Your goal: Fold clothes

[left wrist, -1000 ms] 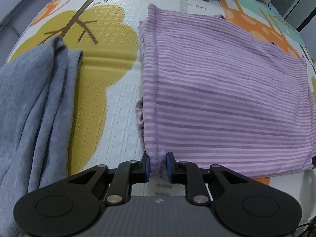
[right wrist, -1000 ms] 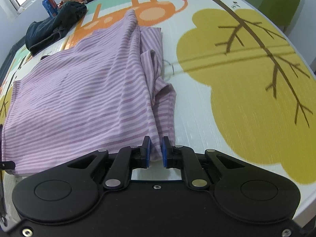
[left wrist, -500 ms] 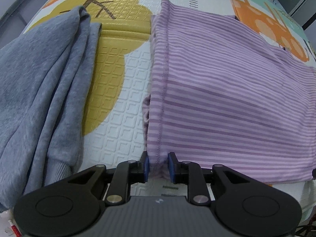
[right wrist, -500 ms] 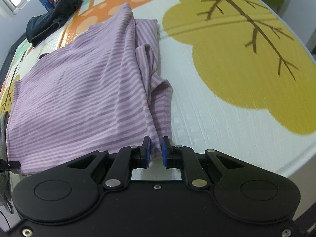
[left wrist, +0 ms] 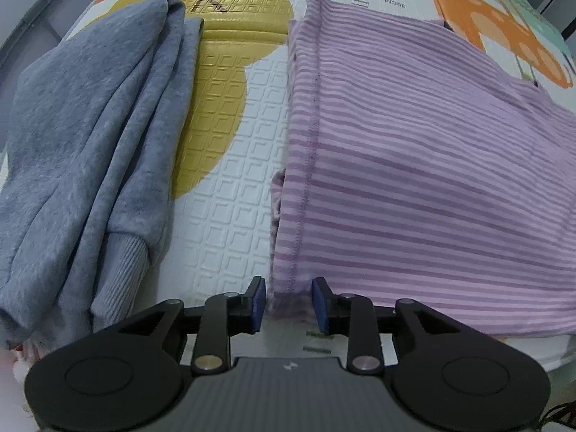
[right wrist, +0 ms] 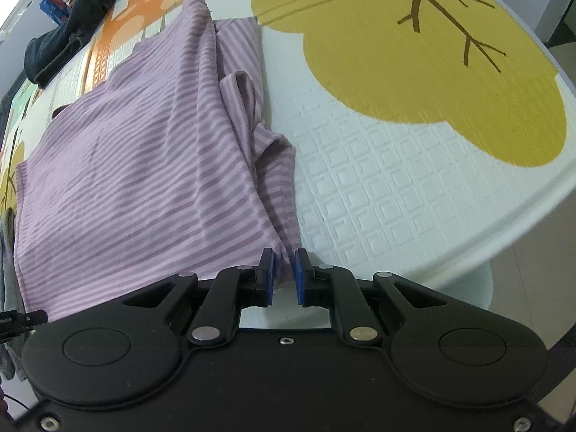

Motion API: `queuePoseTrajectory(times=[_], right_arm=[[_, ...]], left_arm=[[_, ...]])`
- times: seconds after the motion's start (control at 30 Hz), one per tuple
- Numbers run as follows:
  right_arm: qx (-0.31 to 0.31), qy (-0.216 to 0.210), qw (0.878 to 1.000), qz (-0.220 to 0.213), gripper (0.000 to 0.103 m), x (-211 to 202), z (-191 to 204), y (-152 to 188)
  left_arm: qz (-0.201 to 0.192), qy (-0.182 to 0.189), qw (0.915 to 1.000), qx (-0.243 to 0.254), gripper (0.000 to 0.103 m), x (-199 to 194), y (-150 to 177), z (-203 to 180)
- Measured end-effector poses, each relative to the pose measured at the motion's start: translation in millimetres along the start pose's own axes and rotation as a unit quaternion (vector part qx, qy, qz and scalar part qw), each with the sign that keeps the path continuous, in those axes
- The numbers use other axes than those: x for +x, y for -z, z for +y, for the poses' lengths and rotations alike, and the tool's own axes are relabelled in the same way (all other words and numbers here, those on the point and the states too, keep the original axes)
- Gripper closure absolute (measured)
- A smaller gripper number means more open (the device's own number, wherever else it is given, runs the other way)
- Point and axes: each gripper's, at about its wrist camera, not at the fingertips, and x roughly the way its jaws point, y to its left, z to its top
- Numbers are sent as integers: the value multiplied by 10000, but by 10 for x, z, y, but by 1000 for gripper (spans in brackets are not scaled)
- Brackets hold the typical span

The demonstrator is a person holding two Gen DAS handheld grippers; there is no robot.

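While our left gripper (left wrist: 289,303) points straight down at the play mat (left wrist: 230,194), its jaws are opening, and the near corner of the purple striped shirt (left wrist: 414,180) sits loosely between the blue pads, no longer pinched as it was a second ago. Our right gripper (right wrist: 284,276) keeps its narrow pinch on the shirt's other near corner. From both sets of fingers the shirt lies flat, stretching away, hemmed edge running lengthwise. Compared with earlier, the folded grey sweater (left wrist: 82,165) now lies closer on the left.
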Motion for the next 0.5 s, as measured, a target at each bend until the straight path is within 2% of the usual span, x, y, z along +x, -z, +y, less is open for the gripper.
queuePoseTrajectory(times=[0.1,0.23,0.33,0.5], right_arm=[[77,-6,10000,-40,87,-54,-30,-5],[63,-22,9996,-292,84,-152,-30,-68],[96,-77,9989,-462,84,-224,-45,-158],[68,-213,9973,-705,80,-298,-16,-341]], left_arm=[[-67,-155,9998,84,69,-48,-7,-80],[-217,-409,9987,230,62,-116,-1,-147],[-323,-356,9987,149,57,-200,-7,-142],[-568,-169,9982,125,55,-291,-98,-281]])
